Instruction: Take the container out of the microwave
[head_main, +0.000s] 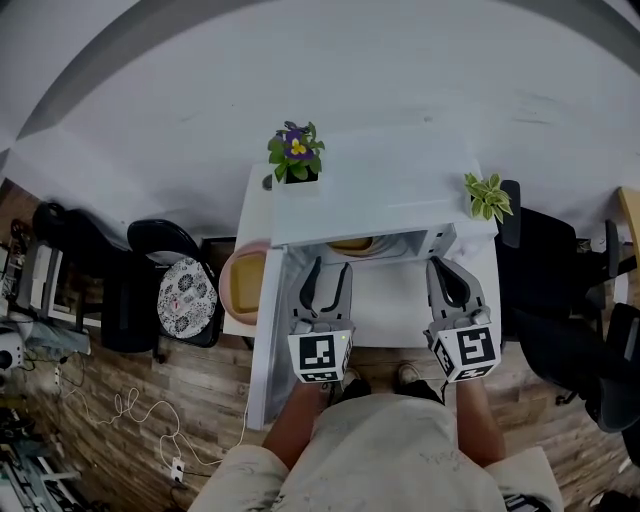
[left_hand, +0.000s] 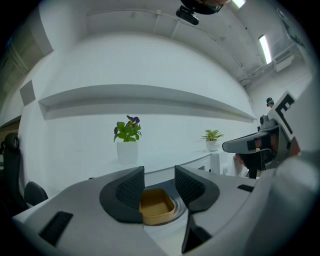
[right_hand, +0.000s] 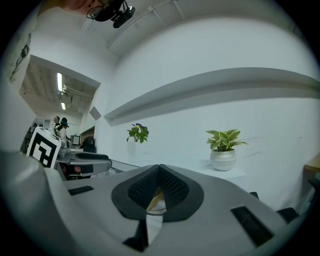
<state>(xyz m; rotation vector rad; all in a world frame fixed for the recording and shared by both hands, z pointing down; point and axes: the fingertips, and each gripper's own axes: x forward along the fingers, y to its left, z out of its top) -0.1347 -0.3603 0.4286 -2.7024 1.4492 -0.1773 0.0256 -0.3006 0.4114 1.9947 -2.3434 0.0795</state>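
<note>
A white microwave (head_main: 385, 195) stands on a white table with its door (head_main: 268, 340) swung open to the left. Inside it a shallow tan container (head_main: 352, 244) rests on the glass turntable (left_hand: 181, 214). In the left gripper view the container (left_hand: 156, 206) shows between and just beyond the jaws. My left gripper (head_main: 331, 266) (left_hand: 159, 170) is open in front of the cavity, holding nothing. My right gripper (head_main: 440, 266) (right_hand: 159, 168) is shut and empty at the cavity's right edge. Only a sliver of the container (right_hand: 154, 201) shows under its jaws.
A purple-flowered pot plant (head_main: 296, 152) sits on the microwave's left rear corner, a green pot plant (head_main: 487, 195) at its right. Black chairs (head_main: 160, 240) and a patterned cushion (head_main: 187, 296) stand left; another black chair (head_main: 560, 260) stands right. A tan round item (head_main: 243, 285) sits beside the door.
</note>
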